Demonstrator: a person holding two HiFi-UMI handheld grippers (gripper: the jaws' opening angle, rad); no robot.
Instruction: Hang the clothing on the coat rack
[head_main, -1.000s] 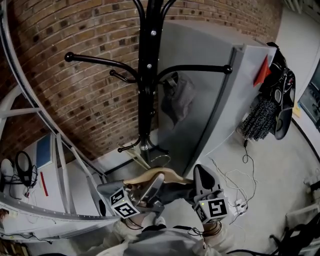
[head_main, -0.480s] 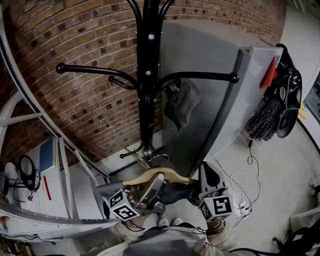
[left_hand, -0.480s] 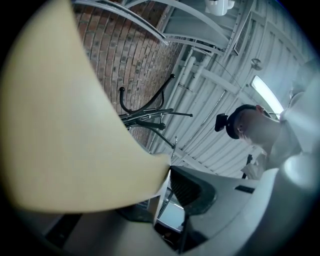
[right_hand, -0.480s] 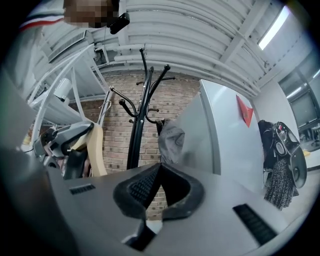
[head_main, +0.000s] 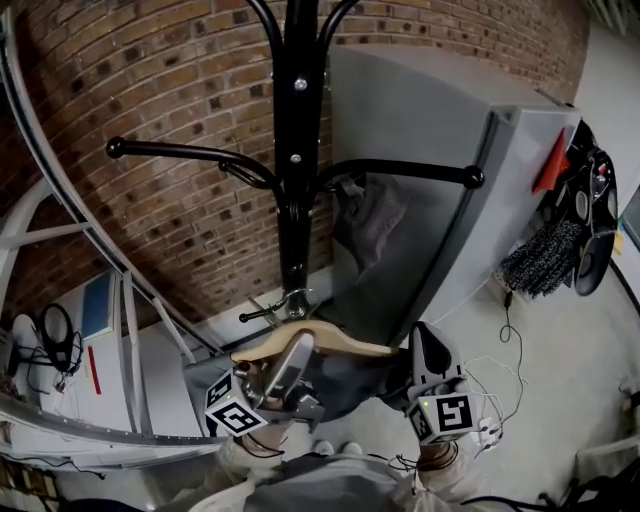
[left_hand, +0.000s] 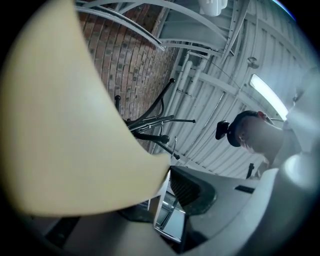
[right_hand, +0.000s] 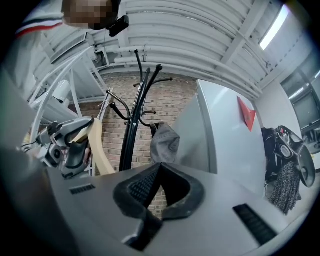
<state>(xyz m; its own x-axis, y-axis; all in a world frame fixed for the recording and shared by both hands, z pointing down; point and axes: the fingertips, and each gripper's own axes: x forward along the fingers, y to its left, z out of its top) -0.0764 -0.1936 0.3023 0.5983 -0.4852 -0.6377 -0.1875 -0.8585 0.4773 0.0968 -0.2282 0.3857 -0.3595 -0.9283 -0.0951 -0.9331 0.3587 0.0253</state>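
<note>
The black coat rack (head_main: 295, 150) stands against the brick wall, its arms spreading left and right. A grey garment (head_main: 365, 215) hangs on its right side. Just below the rack's lower hooks is a pale wooden hanger (head_main: 330, 340) with dark clothing (head_main: 350, 375) draped under it. My left gripper (head_main: 292, 358) is shut on the hanger, which fills the left of the left gripper view (left_hand: 60, 125). My right gripper (head_main: 420, 345) is at the clothing's right end, jaws shut (right_hand: 157, 172) on dark cloth. The right gripper view also shows the rack (right_hand: 135, 115) and the left gripper (right_hand: 75, 145).
A tall grey cabinet (head_main: 430, 180) stands right of the rack, with dark items hung on its side (head_main: 560, 250). Curved white metal framing (head_main: 60, 230) runs along the left. Cables (head_main: 500, 350) lie on the floor at the right.
The hanger, the clothing and both grippers have come slightly up and closer to the rack's pole. Both grips look the same.
</note>
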